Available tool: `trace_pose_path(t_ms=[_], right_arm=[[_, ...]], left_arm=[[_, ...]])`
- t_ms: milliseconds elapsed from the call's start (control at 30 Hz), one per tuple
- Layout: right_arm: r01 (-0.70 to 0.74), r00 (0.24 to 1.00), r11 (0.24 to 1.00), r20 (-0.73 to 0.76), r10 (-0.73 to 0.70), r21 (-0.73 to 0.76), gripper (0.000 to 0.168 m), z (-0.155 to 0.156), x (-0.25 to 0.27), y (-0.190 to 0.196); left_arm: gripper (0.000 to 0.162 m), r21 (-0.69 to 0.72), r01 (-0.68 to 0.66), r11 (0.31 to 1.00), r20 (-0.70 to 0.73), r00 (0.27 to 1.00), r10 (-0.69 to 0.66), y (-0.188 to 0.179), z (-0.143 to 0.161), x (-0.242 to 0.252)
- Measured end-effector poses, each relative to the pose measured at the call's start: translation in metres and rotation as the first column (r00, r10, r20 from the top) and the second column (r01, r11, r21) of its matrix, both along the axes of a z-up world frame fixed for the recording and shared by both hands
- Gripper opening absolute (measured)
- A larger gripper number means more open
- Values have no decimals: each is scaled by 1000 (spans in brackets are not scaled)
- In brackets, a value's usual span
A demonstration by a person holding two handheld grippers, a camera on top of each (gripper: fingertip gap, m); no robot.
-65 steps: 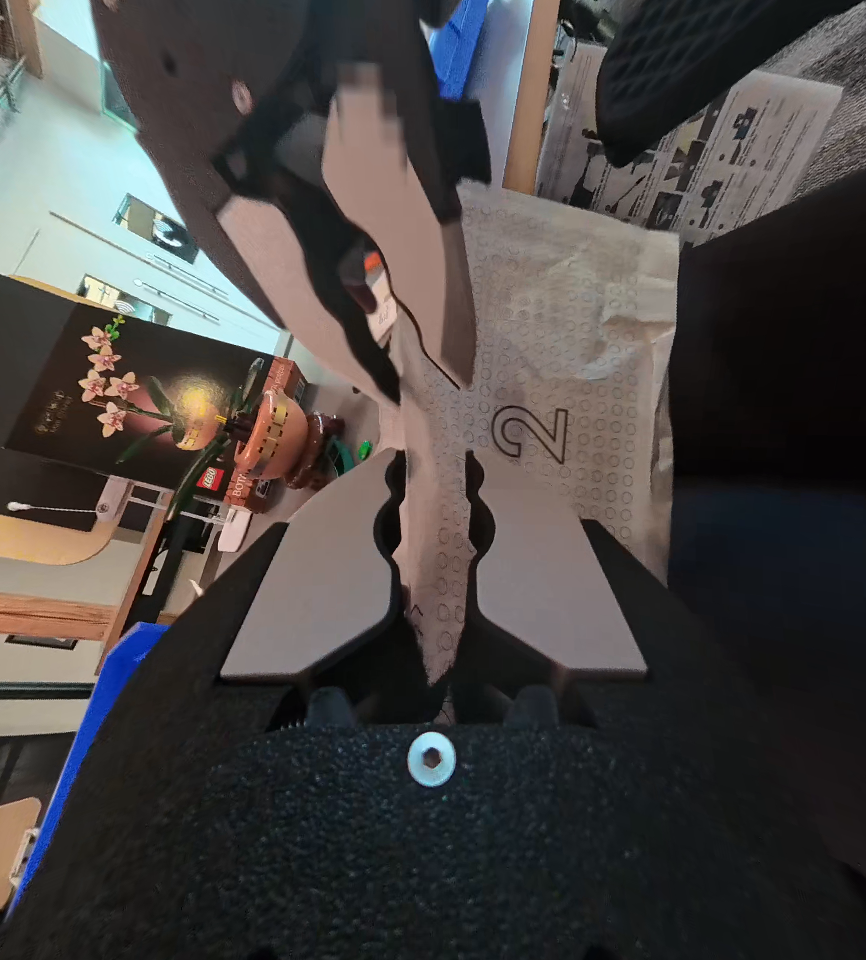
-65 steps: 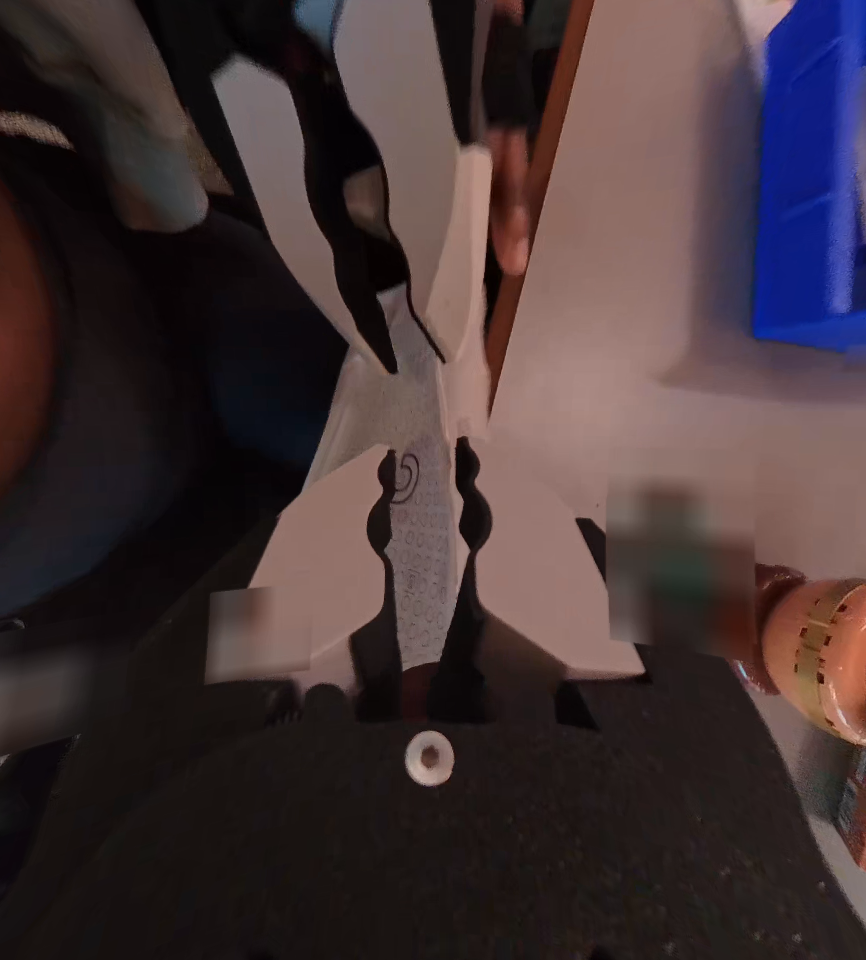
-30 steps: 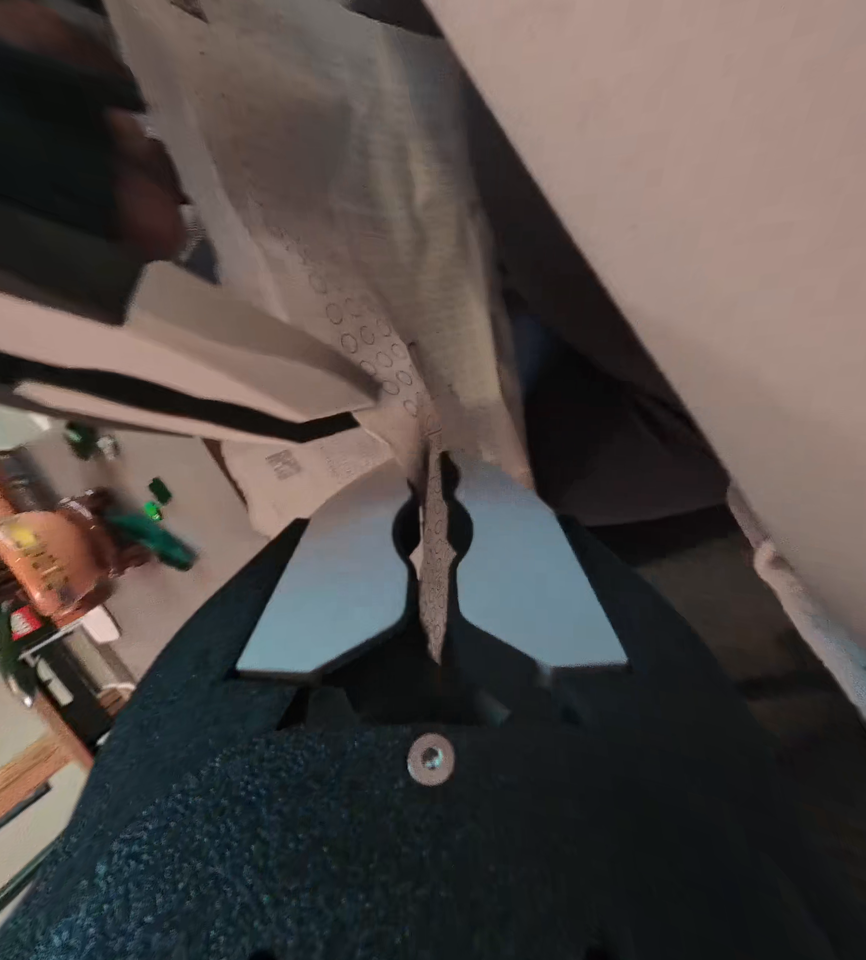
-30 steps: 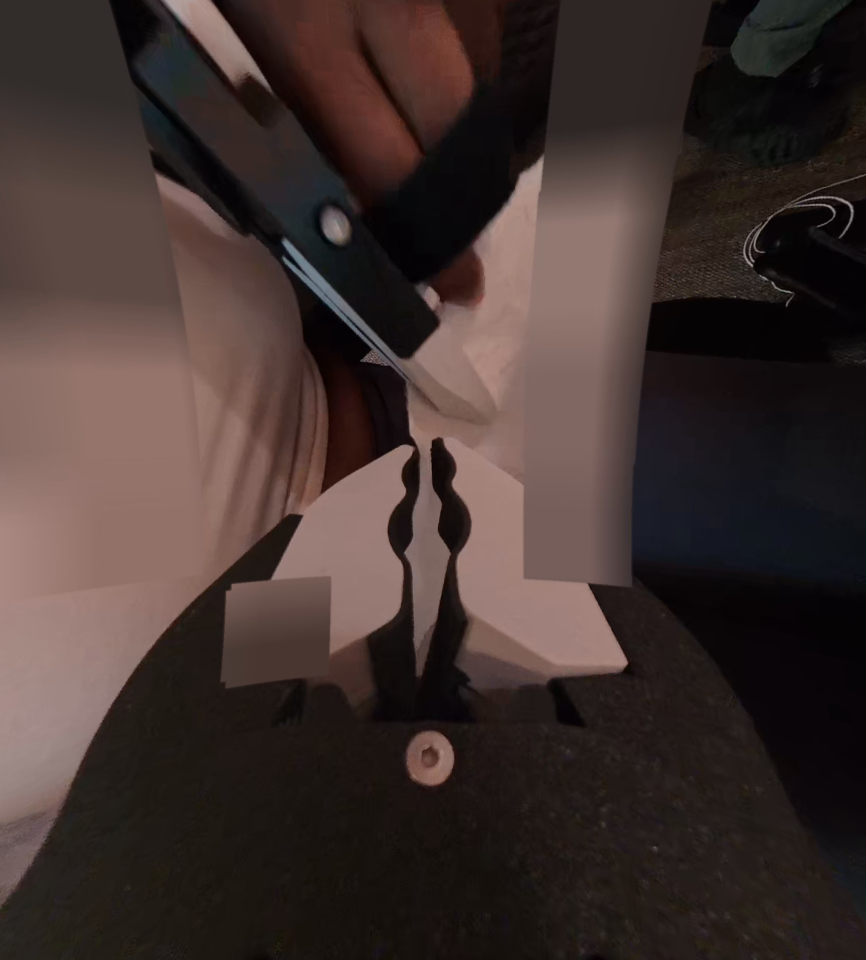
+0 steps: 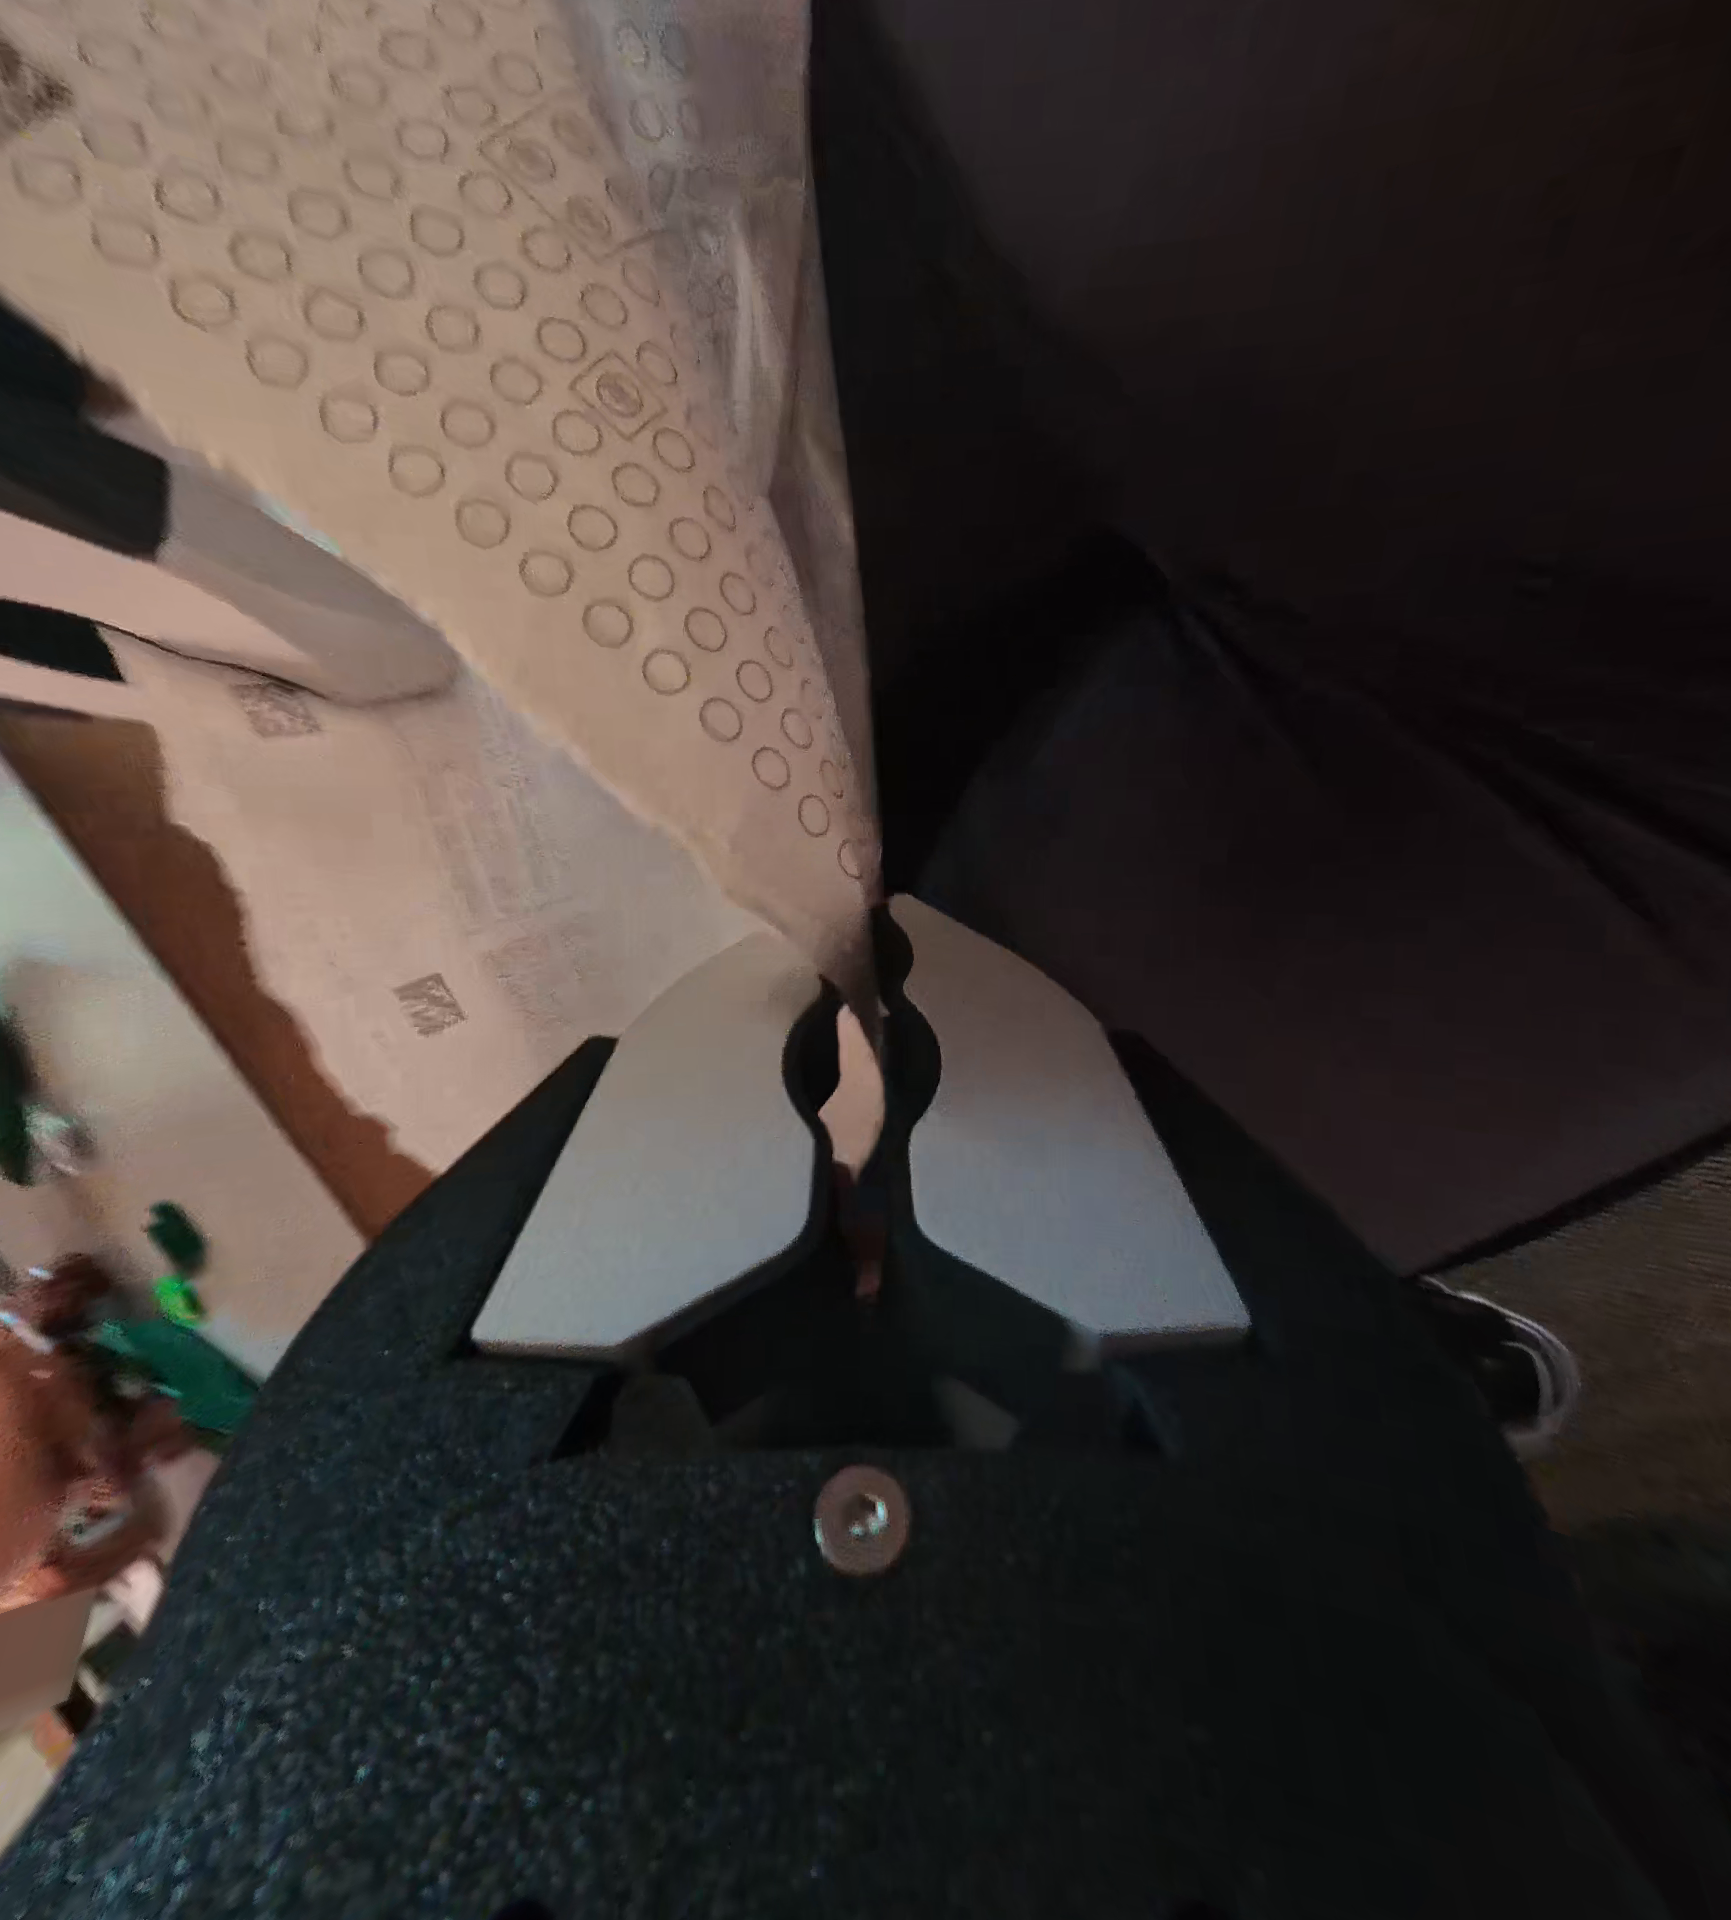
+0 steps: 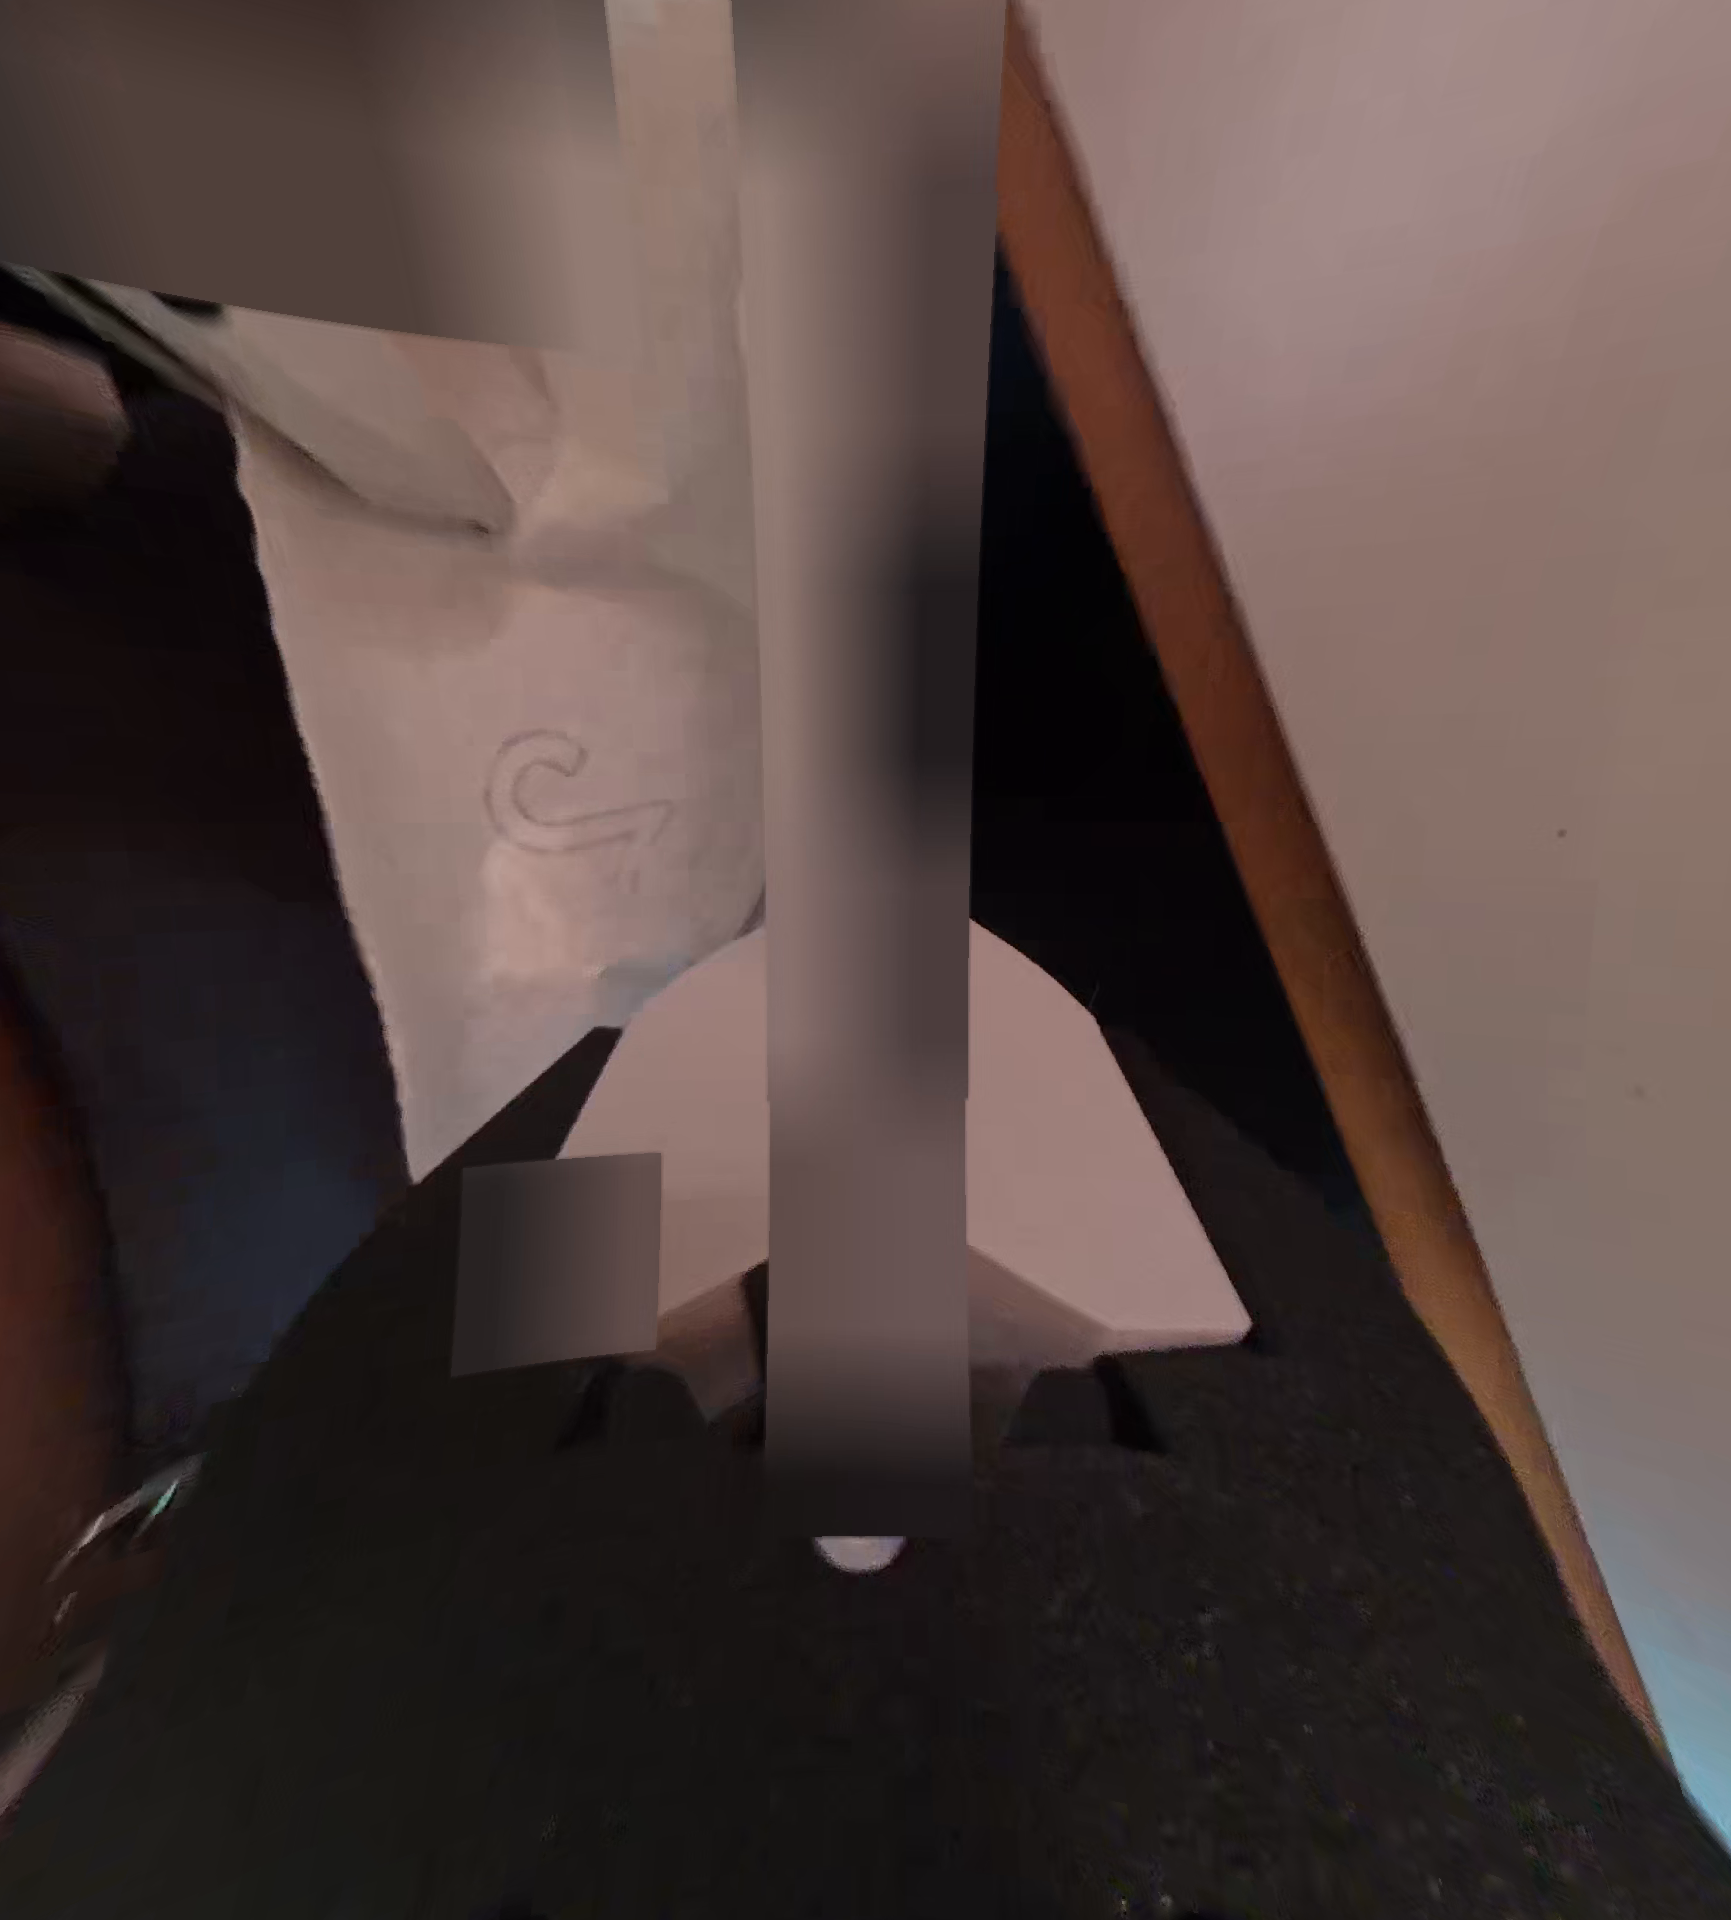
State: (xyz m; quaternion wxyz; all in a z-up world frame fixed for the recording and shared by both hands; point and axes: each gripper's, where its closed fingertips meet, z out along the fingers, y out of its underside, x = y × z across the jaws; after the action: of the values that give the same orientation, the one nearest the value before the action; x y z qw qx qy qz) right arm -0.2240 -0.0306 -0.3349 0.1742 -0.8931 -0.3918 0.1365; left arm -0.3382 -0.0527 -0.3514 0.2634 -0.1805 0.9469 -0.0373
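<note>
- The white table edge [image 6: 1463, 520] with its wooden rim runs along the right of the right wrist view.
- A paper bag [image 5: 487, 436] printed with rings hangs in the air; light, limp and easily torn, it is best pinched at a corner.
- Its long axis runs up and left from the left gripper [image 5: 866, 997], which is clamped on its corner.
- The right gripper [image 6: 866, 1039] is masked by blur; I cannot tell its grip.

Your right gripper [image 6: 866, 997] has its fingertips and the gap between them covered by a blurred strip, so you cannot tell how its jaws stand. The white paper bag [image 5: 487, 436] runs off the top and left edges. Green and brown pieces [image 5: 154, 1340] at lower left are too smeared to identify.
</note>
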Motion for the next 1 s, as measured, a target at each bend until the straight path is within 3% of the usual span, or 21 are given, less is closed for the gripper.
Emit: trace_pose_path(t_ms=[100, 167, 267, 367, 467, 533, 633, 733, 767, 900, 1000], right_arm=[[93, 990, 994, -111, -86, 62, 0, 4, -8, 20], [140, 987, 979, -103, -126, 150, 0, 10, -3, 32], [213, 965, 955, -199, -172, 208, 0, 14, -12, 39], [306, 916, 933, -327, -234, 189, 0, 10, -23, 42], [419, 789, 906, -516, -334, 54, 0, 16, -31, 43], [479, 720, 878, -569, -397, -6, 0, 14, -26, 44], [592, 609, 802, -609, -508, -77, 0, 7, -6, 43], [696, 412, 689, -674, -613, -201, 0, -5, 2, 49], [706, 386, 673, -677, -626, -220, 0, -10, 1, 52], [639, 528, 754, -628, -572, -150, 0, -19, -14, 43], [583, 654, 809, -550, -520, -71, 0, -25, -12, 26]], left_arm=[[9, 96, -127, 987, -11, 992, 129, 31, -16, -5], [10, 131, -212, 969, 25, 977, 210, 41, -8, -8], [10, -83, -313, 946, 144, 936, 322, 22, 22, 3], [10, -395, -284, 874, 114, 929, 353, -19, 41, 9], [10, -471, -271, 839, 62, 939, 338, -39, 39, 16], [9, -408, -290, 866, 23, 945, 327, -39, 24, 16], [5, -95, -305, 947, -79, 951, 299, -10, -10, -7], [5, 195, -272, 942, -103, 950, 296, 35, -34, -19], [6, 248, -250, 936, -109, 953, 283, 45, -40, -20], [4, 72, -210, 975, -152, 964, 219, 22, -53, -21], [4, -66, -205, 977, -125, 973, 196, 0, -40, -18]])
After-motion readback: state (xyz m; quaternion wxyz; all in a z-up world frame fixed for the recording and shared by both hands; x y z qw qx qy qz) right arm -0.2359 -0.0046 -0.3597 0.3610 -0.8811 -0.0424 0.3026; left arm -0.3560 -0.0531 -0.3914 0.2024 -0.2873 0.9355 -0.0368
